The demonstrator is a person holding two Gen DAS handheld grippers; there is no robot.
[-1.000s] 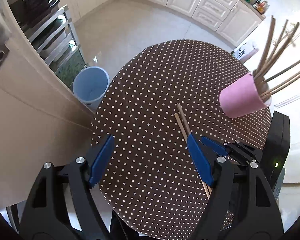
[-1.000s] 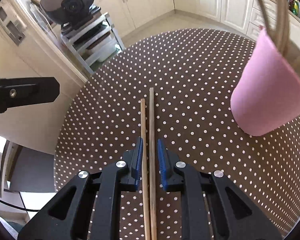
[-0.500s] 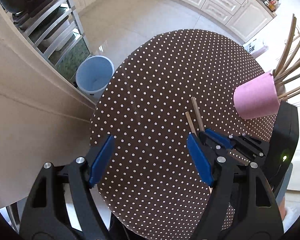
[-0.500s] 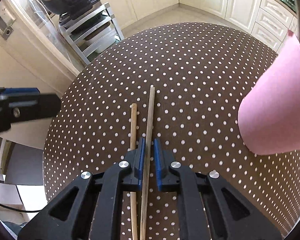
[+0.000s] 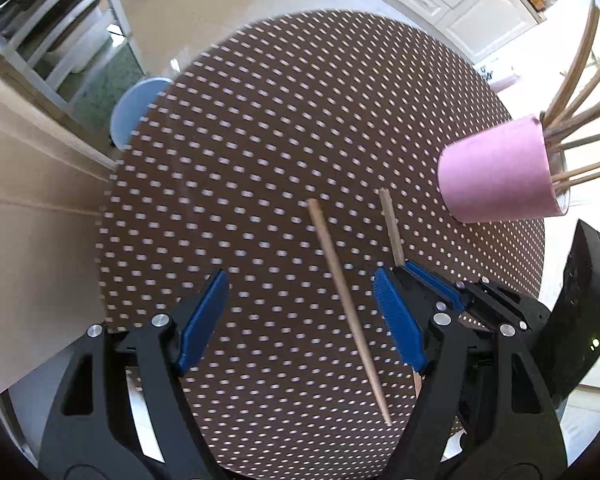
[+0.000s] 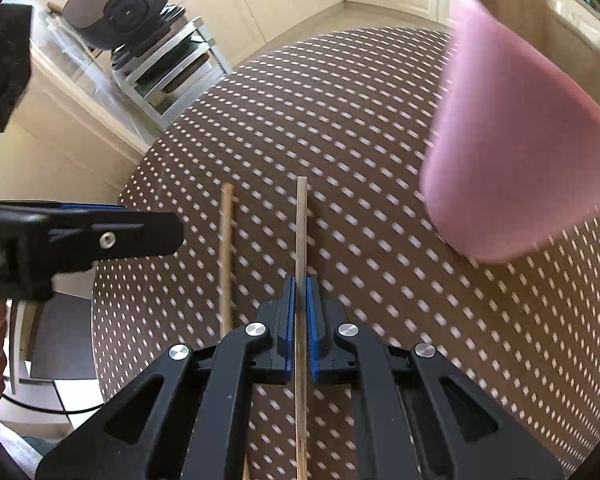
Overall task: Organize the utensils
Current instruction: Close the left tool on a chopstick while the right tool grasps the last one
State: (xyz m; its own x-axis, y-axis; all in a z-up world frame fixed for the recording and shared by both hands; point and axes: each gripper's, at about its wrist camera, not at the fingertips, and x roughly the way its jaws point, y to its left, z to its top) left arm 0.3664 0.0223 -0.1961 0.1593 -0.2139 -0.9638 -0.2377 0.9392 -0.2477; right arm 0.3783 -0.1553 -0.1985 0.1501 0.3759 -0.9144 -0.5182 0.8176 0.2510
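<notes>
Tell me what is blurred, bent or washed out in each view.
Left wrist view: the tablecloth dots smear into dashes, the cup is fairly sharp, the area past the table's right edge is blown out white, and the fisheye bows the table edge. Right wrist view: the cup and its sticks smear badly, while the clamped chopstick is crisp.

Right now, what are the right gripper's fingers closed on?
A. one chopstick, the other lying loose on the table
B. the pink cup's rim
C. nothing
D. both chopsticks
A: the right gripper pinches one chopstick, while the second chopstick lies loose beside it.
</notes>
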